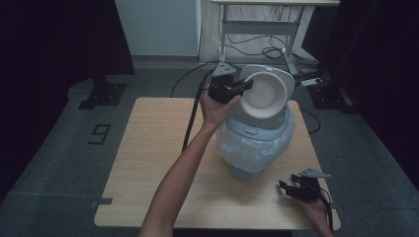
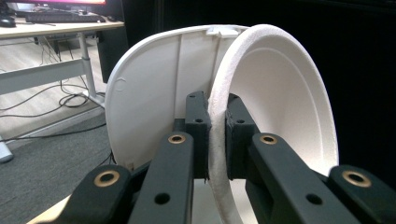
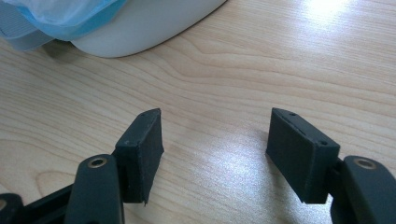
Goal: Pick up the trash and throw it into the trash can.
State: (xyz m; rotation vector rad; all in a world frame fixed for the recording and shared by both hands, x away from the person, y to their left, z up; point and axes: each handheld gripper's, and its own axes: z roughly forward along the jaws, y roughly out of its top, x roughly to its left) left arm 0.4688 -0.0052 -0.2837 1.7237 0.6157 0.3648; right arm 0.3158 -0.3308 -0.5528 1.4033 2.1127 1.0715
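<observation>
My left gripper (image 1: 247,85) is shut on the rim of a white foam bowl (image 1: 264,95), which it holds tilted on edge above a pale blue bin (image 1: 254,143) lined with a clear plastic bag. In the left gripper view the pads (image 2: 198,126) pinch the bowl's rim (image 2: 285,93), and the bin's raised white lid (image 2: 149,93) stands just behind it. My right gripper (image 1: 288,181) rests low at the table's front right corner. Its jaws (image 3: 215,140) stand open over bare wood with nothing between them, and the bin's base (image 3: 140,23) lies ahead of them.
The bin stands right of centre on a small wooden table (image 1: 148,163). Behind the table a desk frame (image 1: 262,29) stands on the floor with loose cables (image 1: 276,52) under it. Dark curtains hang at both sides.
</observation>
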